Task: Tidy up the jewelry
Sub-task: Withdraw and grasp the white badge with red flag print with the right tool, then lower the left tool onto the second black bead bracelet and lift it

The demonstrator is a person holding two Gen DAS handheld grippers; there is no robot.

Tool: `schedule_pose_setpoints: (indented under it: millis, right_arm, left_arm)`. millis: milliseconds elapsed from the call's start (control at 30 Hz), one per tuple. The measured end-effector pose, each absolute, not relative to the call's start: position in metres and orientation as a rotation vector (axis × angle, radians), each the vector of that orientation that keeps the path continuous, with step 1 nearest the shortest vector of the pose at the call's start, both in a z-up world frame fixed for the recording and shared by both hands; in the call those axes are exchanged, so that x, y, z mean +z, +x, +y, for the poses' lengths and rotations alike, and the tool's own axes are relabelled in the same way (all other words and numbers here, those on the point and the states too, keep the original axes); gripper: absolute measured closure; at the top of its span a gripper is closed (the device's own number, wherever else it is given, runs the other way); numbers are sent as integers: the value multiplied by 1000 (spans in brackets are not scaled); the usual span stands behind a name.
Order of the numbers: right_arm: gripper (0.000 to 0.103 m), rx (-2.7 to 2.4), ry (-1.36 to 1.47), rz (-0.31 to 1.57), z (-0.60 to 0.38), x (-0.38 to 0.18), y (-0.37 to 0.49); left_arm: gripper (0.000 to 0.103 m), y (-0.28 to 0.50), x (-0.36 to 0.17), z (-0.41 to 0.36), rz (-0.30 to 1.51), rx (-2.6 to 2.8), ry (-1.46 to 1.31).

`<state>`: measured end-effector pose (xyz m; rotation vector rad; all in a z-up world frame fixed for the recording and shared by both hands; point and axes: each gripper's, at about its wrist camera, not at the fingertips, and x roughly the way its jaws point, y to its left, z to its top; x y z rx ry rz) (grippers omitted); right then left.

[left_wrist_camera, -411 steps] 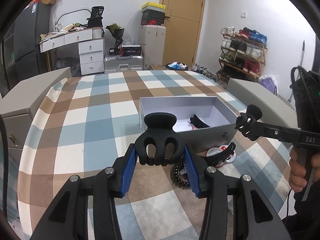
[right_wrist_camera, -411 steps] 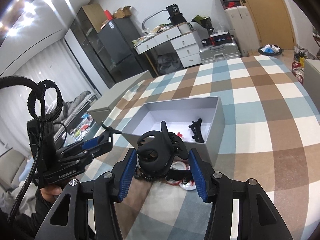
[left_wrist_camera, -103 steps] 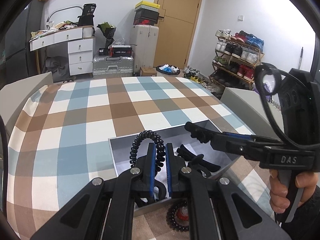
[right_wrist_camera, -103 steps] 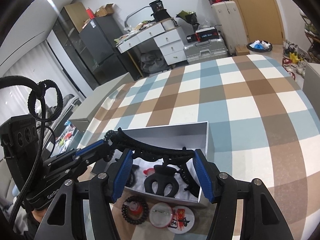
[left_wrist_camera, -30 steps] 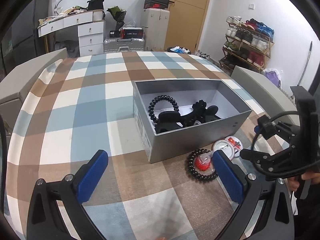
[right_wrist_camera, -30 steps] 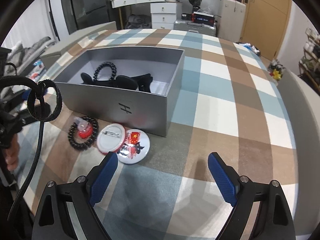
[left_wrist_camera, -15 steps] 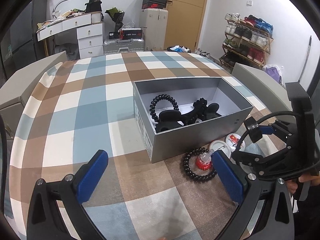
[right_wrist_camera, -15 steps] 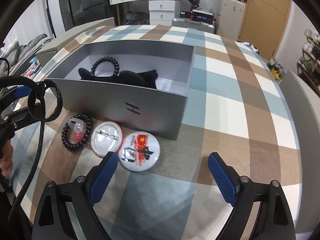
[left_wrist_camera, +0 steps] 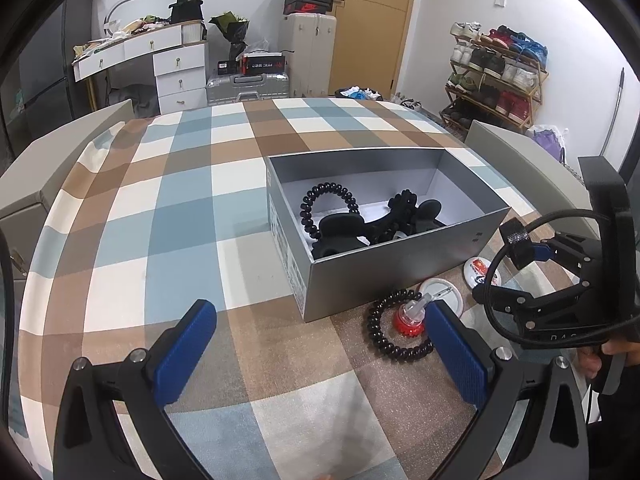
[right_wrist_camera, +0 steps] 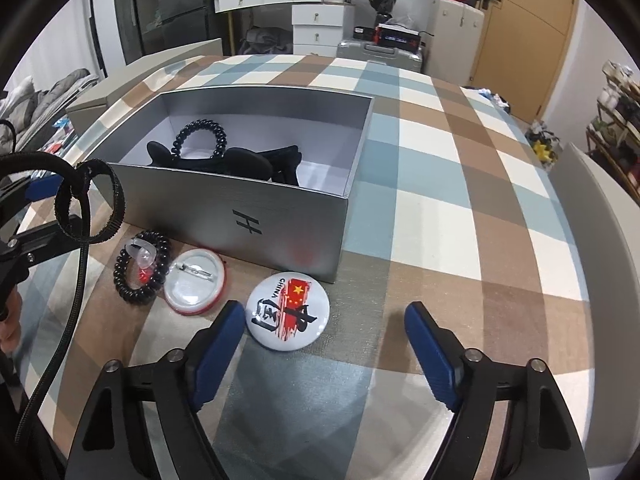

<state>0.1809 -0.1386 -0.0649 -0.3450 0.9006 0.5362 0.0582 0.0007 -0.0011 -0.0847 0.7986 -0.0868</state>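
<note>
Checked tablecloth in blue, brown and white, w/ a grey open box near the middle. Inside the box: a black spiral hair tie standing up against black claw clips, all piled toward one end. Outside, on the cloth just in front of the box's long wall: a second black spiral hair tie lying flat, w/ a small red-and-clear piece inside its loop; touching it, a round pin badge face down, metal pin showing, red rim; just beside that, a white round badge face up, red flag and black brush lettering, apart from the box wall. Right gripper angled down over the cloth, blue pads wide but closing, nothing between them; left-hand pad just beside the face-up badge, not touching as far as can be told. Left gripper also angled down, blue pads spread very wide, holding nothing; loose hair tie seen just inside its right-hand pad. In left wrist view, other gripper's black body and looped cable at far right, fingers of a hand on its handle. Bkgd: white drawers, a silver suitcase, a wooden door, a shoe rack.
</note>
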Motion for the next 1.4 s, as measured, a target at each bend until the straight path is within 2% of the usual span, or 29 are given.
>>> schedule_pose_setpoints:
  millis: [167, 333, 933, 1067, 1200, 1400]
  right_arm:
    - [38, 575, -358, 896, -136, -63, 177]
    - [62, 626, -366, 889, -134, -62, 172]
    - [62, 673, -282, 830, -151, -35, 171]
    - [62, 675, -283, 830, -151, -34, 170]
    - [62, 678, -286, 822, -151, -32, 169]
    - [62, 679, -284, 812, -153, -29, 167]
  left_arm:
    - [1, 58, -3, -3, 806, -92, -64]
    - [1, 58, -4, -7, 812, -94, -40]
    - [2, 57, -17, -26, 908, -217, -48]
    - [2, 53, -19, -43, 903, -265, 20]
    - [19, 54, -22, -53, 917, -296, 42]
    - [34, 57, -21, -55, 908, -280, 46]
